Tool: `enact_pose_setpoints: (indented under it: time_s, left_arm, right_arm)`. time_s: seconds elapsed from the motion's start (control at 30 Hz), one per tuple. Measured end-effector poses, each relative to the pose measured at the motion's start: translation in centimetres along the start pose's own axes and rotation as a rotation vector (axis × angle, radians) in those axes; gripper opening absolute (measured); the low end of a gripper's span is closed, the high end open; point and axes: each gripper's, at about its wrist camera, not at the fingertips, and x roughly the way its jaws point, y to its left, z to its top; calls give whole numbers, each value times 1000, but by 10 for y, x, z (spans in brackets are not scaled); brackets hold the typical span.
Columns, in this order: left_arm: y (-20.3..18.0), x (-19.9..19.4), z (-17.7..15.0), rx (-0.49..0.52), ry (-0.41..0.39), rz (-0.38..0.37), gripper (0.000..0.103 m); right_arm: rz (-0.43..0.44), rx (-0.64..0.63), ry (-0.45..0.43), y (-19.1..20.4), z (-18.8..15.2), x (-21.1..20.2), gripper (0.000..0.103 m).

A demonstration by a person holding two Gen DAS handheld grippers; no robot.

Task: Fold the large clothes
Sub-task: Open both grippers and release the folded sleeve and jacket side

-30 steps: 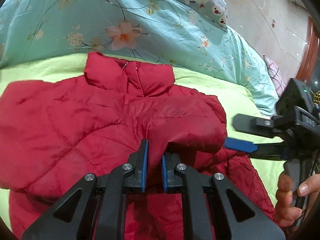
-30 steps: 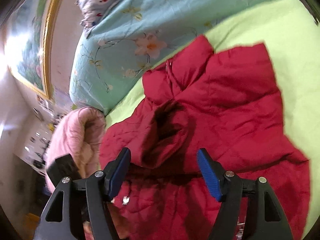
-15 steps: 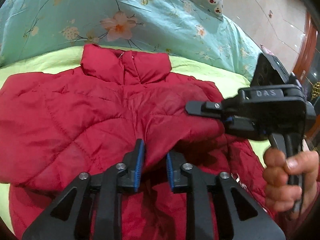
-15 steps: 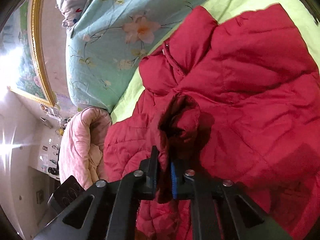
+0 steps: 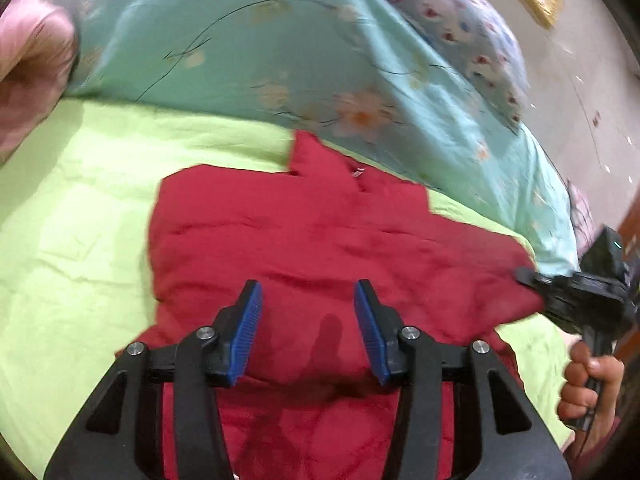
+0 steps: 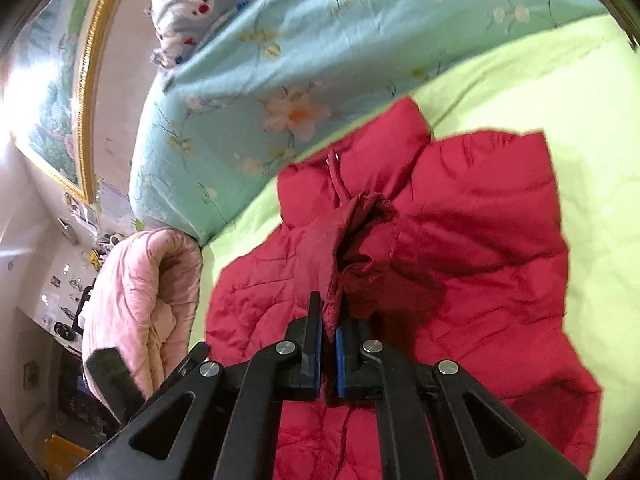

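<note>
The red jacket [image 5: 320, 264] lies across the middle of my left view on the green bed sheet [image 5: 80, 208], collar toward the floral quilt [image 5: 280, 48] above. My right hand-held gripper [image 6: 329, 354] is clamped on the sleeve cuff [image 6: 360, 240]. My left hand-held gripper [image 5: 308, 328] has just been opening and holds nothing. With only 1 grip, I judge the puffy sleeve could slip free or drag the jacket askew.

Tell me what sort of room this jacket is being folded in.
Most likely a bedroom: the red jacket lies on a bed's green sheet, with a floral teal quilt, a cartoon-print pillow and a gold-framed picture behind.
</note>
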Motion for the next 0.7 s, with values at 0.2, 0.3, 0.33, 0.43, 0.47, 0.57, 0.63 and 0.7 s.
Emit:
enact_pose_setpoints:
  time_s: [0.2, 0.3, 0.33, 0.43, 0.47, 0.57, 0.63, 0.7]
  left_arm:
    - [19, 29, -3, -1, 68, 21, 46]
    - [17, 37, -8, 23, 97, 21, 46]
    - [15, 41, -10, 36, 105, 22, 46]
    - [11, 47, -12, 67, 122, 35, 46]
    - [10, 49, -13, 76, 129, 38, 46]
    - [11, 54, -13, 92, 148, 41, 46]
    - [11, 57, -13, 105, 160, 43, 46]
    - [11, 57, -12, 117, 168, 38, 46]
  right_arm:
    - [-47, -48, -85, -5, 12, -41, 4]
    - [-113, -35, -91, -23, 9, -45, 3]
    - [-156, -28, -80, -32, 6, -40, 3]
    - [-232, -11, -42, -54, -2, -21, 3]
    - [-251, -13, -30, -58, -5, -15, 3]
    - [-306, -34, -6, -65, -13, 0, 2]
    - [-340, -54, -4, -63, -14, 6, 3]
    - [-351, -46, 1, -60, -14, 3, 9]
